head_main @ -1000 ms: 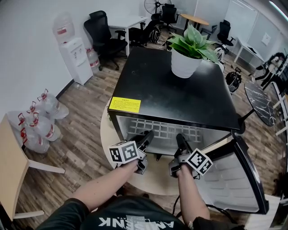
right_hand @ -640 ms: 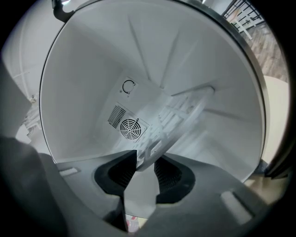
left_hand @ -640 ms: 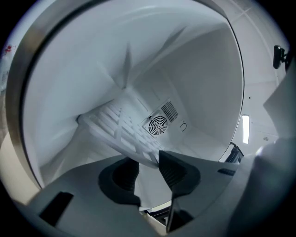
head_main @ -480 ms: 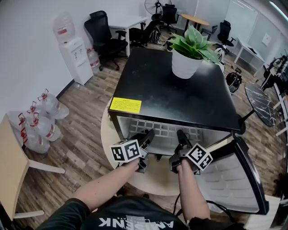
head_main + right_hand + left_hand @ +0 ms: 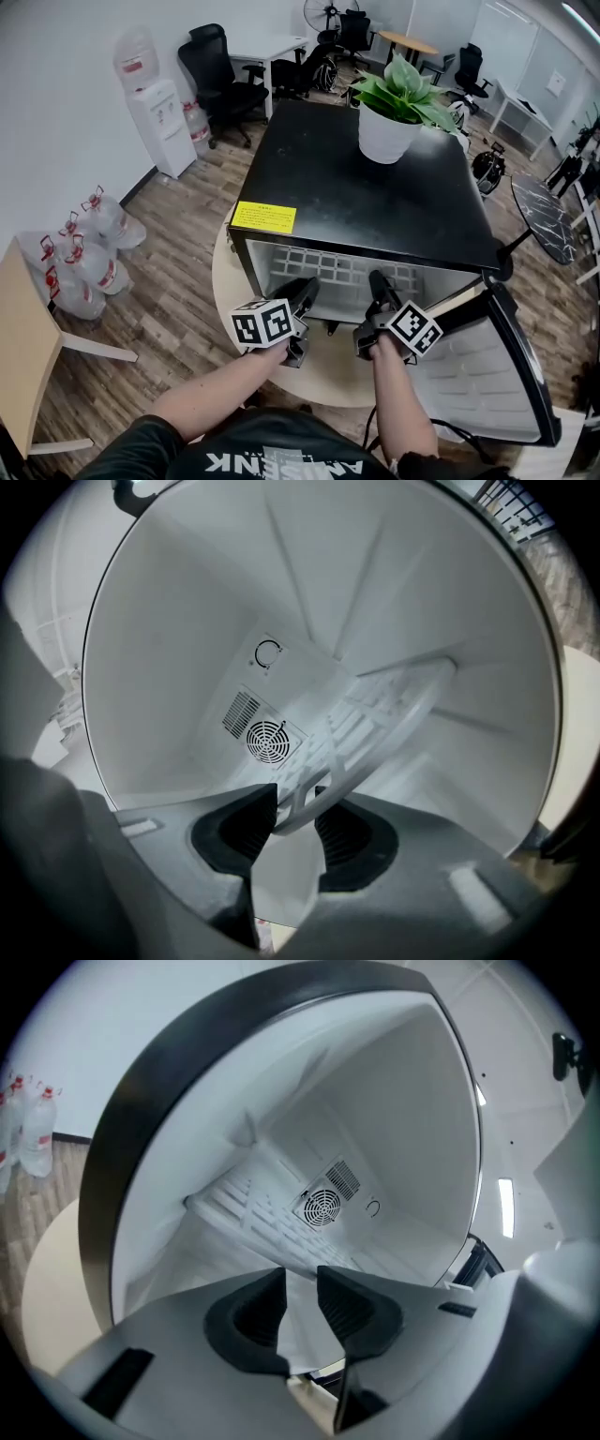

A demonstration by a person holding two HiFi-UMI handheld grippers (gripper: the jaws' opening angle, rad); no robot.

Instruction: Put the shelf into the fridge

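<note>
The right gripper (image 5: 295, 808) has its jaws set a fair way apart, and the white rim of the shelf (image 5: 375, 733) runs through the gap, held against the pads. The left gripper (image 5: 300, 1283) is closing its jaws. A pale strip of the shelf's front edge fills the space between its dark pads. Both grippers reach side by side into the mouth of the fridge (image 5: 356, 187), the left one towards the left wall and the right one nearer the door side.

The shelf is a white grid lying roughly level inside the cabinet. Its back reaches towards the rear wall, and its front edge is at the opening where the grippers have it. On that rear wall there is a small round fan grille (image 5: 322, 1207) with a slotted vent just beside it.

The fridge door (image 5: 487, 375) hangs wide open to the right, its white inner lining facing up. The fridge's black top carries a yellow label (image 5: 262, 217) near the front left corner and a leafy plant in a white pot (image 5: 384, 136) towards the back.

The fridge stands on a low round bench (image 5: 225, 281) of pale wood. Off to the left, against the wall, are a water dispenser (image 5: 155, 112) and a cluster of big water bottles (image 5: 84, 244) on the wooden floor. Black office chairs (image 5: 216, 75) stand further back.
</note>
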